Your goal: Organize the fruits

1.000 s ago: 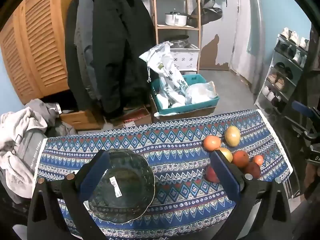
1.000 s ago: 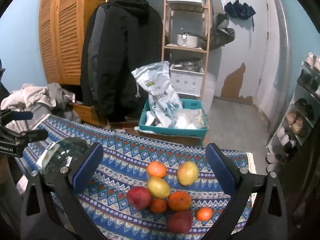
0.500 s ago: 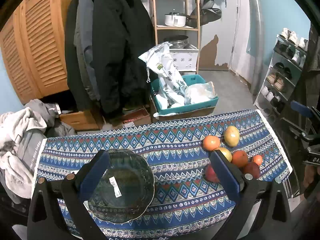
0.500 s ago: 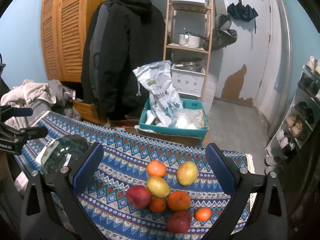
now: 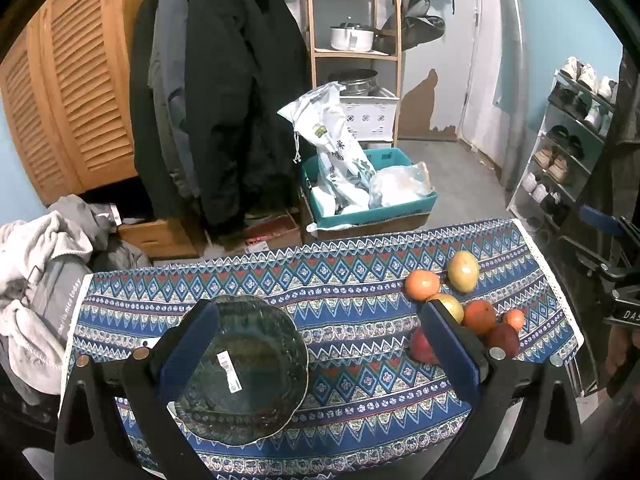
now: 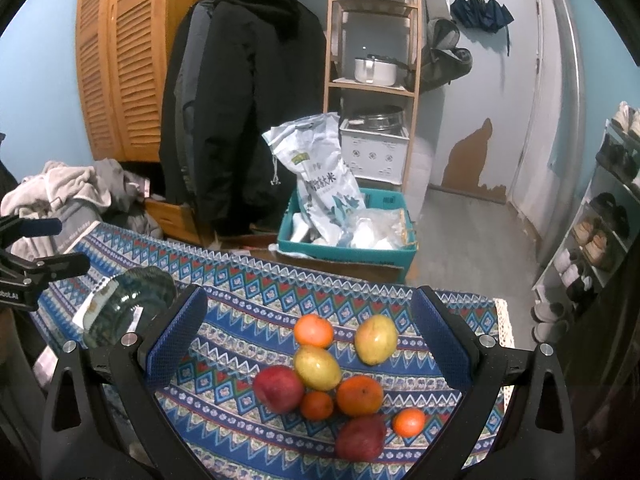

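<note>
Blue patterned cloth [image 5: 352, 292] covers the bench. Both tongs, left tongs [image 5: 320, 356] and right tongs [image 6: 308, 344], are wide open and hold nothing. Fruits [image 6: 332, 376] sit bunched together, well apart from the dark bowl [image 5: 244, 372].

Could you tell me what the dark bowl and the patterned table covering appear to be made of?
The bowl looks like dark green glass, or possibly glazed ceramic: glossy, with reflections, a scalloped rim and a white barcode sticker inside. The table covering looks like woven or printed cloth: matte, in blue geometric bands, with a pale lacy trim along its edge.
</note>
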Tool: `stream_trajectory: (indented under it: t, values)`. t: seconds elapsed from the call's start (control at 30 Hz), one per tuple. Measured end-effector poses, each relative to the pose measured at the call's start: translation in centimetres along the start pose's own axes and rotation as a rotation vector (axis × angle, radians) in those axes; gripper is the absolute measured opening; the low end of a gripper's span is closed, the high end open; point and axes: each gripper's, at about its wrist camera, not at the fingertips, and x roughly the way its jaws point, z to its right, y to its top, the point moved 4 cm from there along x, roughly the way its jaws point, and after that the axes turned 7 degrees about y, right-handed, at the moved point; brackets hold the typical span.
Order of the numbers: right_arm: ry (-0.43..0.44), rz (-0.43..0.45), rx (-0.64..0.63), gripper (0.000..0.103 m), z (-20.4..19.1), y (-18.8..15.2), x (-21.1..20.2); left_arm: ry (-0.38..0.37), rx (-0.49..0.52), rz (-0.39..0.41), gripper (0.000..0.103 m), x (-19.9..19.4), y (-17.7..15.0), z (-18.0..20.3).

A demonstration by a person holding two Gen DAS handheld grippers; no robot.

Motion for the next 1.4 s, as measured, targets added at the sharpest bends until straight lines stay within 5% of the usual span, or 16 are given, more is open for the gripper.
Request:
stream_trajectory:
  t: [1.4]
  values:
    - [0.005, 0.004, 0.011, 0.100, 0.22, 0.14, -0.09, -0.018, 0.005, -0.011, 0.102, 0.06, -0.26, 0.27]
